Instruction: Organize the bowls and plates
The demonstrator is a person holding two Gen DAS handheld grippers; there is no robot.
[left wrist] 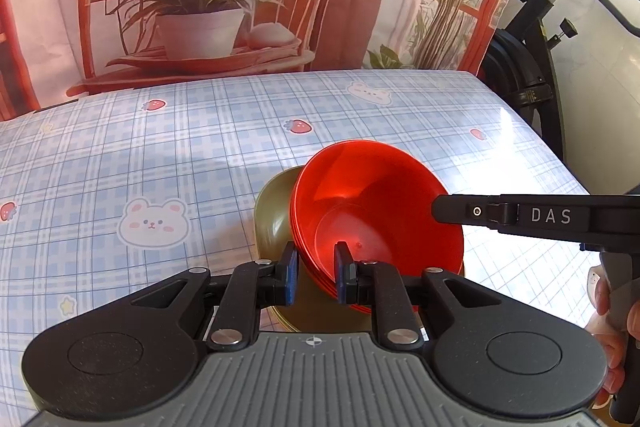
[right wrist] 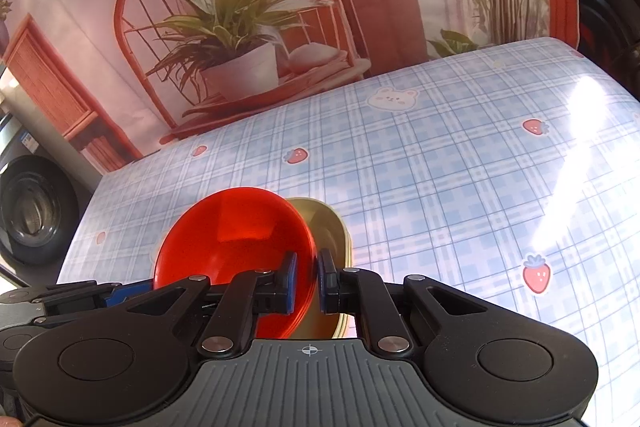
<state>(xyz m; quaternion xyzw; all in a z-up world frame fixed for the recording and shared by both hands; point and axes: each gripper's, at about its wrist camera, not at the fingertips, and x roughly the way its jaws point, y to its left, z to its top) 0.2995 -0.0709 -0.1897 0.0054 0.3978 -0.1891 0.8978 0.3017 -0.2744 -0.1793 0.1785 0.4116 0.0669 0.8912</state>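
**Two grippers on one stack of red bowls, tilted over an olive plate**

The red bowls (left wrist: 372,211), several nested together judging by the layered rims, sit tipped on edge at the near side of the table, their opening turned toward the left wrist camera. Beneath and behind them lies an olive-green plate (left wrist: 274,215), its rim showing on one side of the stack and its surface underneath.

The left gripper (left wrist: 316,273) straddles the stack's rim, one blue pad outside and one inside the bowl; its jaws are narrowed around the rim, though whether they pinch it firmly cannot be told. The right gripper (right wrist: 306,281) does the same from the opposite side, pads set close on either side of the red wall, with the olive plate just beyond its outer finger. In the left view, the right tool's black finger reaches across above the bowls.

The checked tablecloth (left wrist: 200,147), printed with bears and strawberries, looks glossy, and sunlight glares off its far right part.

The risks, as I judge them: thin plastic rims held on a tilt can slip out of either pad; nested bowls may separate, with the lower ones dropping away; and if the two hands pull unevenly the stack could twist free or drag the plate across the slick cloth.
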